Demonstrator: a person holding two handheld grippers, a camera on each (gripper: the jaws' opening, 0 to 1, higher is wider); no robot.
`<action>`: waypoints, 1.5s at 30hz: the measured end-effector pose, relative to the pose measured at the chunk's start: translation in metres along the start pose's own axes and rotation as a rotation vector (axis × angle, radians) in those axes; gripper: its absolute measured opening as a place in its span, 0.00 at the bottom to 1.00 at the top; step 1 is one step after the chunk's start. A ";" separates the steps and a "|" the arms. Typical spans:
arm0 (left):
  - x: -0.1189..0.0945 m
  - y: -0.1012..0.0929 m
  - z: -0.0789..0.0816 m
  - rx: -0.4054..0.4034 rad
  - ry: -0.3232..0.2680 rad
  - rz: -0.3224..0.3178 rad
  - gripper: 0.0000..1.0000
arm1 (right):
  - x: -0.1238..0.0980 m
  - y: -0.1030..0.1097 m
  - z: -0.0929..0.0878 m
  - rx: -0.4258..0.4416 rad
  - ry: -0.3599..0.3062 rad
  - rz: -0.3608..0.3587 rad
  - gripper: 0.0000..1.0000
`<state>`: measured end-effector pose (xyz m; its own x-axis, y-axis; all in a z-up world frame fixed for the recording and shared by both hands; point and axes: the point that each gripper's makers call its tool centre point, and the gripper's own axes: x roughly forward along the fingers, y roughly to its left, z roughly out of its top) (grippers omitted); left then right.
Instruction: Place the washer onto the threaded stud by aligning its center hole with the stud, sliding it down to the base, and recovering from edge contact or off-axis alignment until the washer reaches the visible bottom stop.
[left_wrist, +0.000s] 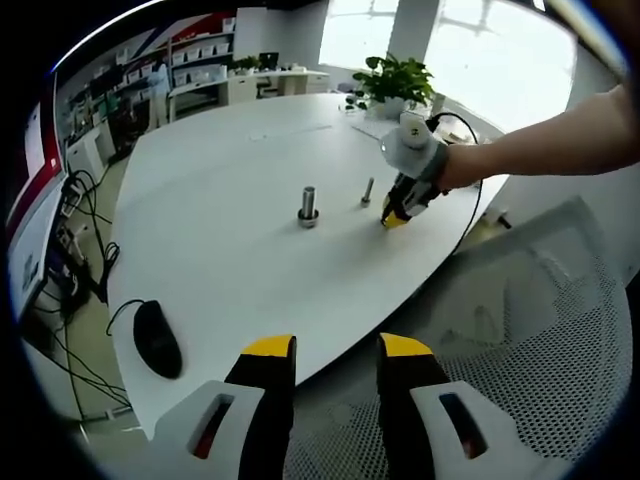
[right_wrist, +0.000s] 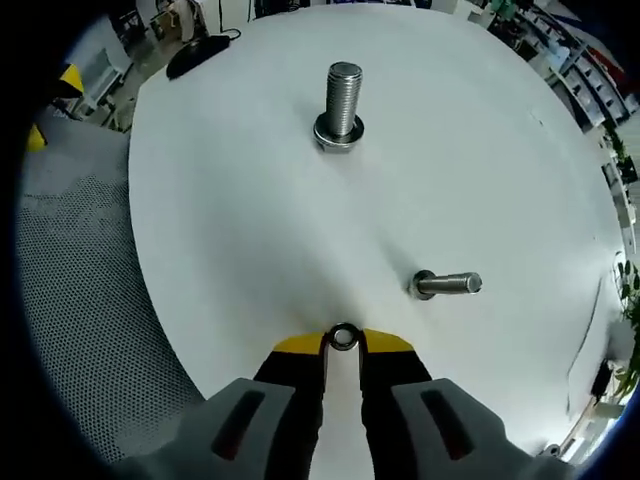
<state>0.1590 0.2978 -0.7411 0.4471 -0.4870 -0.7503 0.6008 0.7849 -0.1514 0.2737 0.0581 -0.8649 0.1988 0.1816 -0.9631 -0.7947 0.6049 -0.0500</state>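
Observation:
A thick threaded stud (right_wrist: 341, 98) stands upright on the white table (right_wrist: 250, 230), with a ring-shaped base at its foot; it is also the stud (left_wrist: 308, 204) in the left gripper view. My right gripper (right_wrist: 343, 343) is shut on a small metal washer (right_wrist: 343, 337), pinched between its yellow fingertips just above the tabletop, well short of the stud. In the left gripper view that right gripper (left_wrist: 394, 216) points tips-down at the table, right of the stud, held by a person's arm. My left gripper (left_wrist: 338, 348) hangs open and empty off the table's near edge.
A smaller bolt (right_wrist: 447, 285) sits between the right gripper and the stud, also seen as the bolt (left_wrist: 368, 190). A black mouse (left_wrist: 157, 338) lies near the table edge. A mesh chair (left_wrist: 520, 330) stands beside the table, and a potted plant (left_wrist: 395, 80) at its far side.

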 end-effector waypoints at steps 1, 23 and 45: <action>0.000 0.000 0.000 0.001 0.000 0.000 0.30 | 0.000 -0.001 0.000 0.000 -0.005 0.004 0.15; 0.001 -0.001 0.000 0.003 0.001 -0.003 0.30 | -0.027 -0.032 0.008 0.084 -0.075 -0.021 0.14; 0.000 0.000 0.001 -0.002 -0.001 0.000 0.30 | -0.048 -0.052 0.020 0.061 -0.107 -0.066 0.14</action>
<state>0.1593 0.2979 -0.7405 0.4480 -0.4876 -0.7494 0.5998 0.7855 -0.1525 0.3175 0.0337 -0.8111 0.3121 0.2192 -0.9244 -0.7423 0.6635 -0.0933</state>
